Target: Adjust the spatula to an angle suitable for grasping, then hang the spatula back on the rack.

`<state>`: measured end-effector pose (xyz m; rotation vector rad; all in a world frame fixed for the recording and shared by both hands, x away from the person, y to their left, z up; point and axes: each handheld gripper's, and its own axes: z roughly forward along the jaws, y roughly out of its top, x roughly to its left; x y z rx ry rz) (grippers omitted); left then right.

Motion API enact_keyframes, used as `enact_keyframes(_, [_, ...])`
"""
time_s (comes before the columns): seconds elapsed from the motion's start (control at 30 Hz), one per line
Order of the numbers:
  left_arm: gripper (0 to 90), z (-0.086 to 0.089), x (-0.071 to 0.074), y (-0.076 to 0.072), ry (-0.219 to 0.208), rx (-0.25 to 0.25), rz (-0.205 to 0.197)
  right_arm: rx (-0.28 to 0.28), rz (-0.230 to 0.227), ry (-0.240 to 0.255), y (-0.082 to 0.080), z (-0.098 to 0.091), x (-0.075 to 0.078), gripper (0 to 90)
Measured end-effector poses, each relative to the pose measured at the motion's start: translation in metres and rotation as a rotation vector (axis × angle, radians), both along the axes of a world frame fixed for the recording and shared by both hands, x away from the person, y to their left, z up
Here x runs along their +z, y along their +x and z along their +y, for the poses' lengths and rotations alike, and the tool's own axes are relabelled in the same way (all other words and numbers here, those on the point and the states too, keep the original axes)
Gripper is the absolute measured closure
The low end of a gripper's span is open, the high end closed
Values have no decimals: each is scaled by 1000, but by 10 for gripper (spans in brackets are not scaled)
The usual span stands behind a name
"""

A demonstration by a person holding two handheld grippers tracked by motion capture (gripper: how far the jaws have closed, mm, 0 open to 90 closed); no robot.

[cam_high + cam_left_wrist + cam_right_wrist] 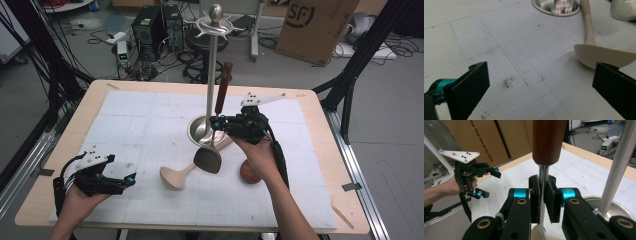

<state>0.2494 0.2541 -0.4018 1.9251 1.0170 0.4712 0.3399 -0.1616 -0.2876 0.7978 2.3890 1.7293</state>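
A metal spatula with a reddish-brown wooden handle (223, 87) stands upright above the white mat, blade (207, 160) down. My right gripper (216, 122) is shut on its thin metal shaft (543, 175), just below the handle (547, 140). It hangs close beside the steel utensil stand (212, 75), whose pole (619, 165) rises at the right of the right gripper view. My left gripper (131, 179) rests low at the mat's near left corner, open with nothing between its fingers (471, 87). A beige wooden spoon (175, 176) lies on the mat ahead of it (599, 53).
The stand's round steel base (197, 131) sits mid-table, with hooks at the pole's top. A reddish round object (249, 172) lies partly hidden under the right hand. The white gridded mat (140, 120) covers a wooden table; cardboard boxes and cables lie on the floor beyond.
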Motion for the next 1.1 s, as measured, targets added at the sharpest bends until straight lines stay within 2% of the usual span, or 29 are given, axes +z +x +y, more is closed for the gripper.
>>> enact_keyframes(0.47, [16, 1, 0, 0, -3, 1, 0, 10, -25, -4, 10, 11, 16, 834])
enact_keyframes(1.1, [16, 2, 0, 0, -6, 0, 0, 30, -39, -21, 20, 32, 26, 834])
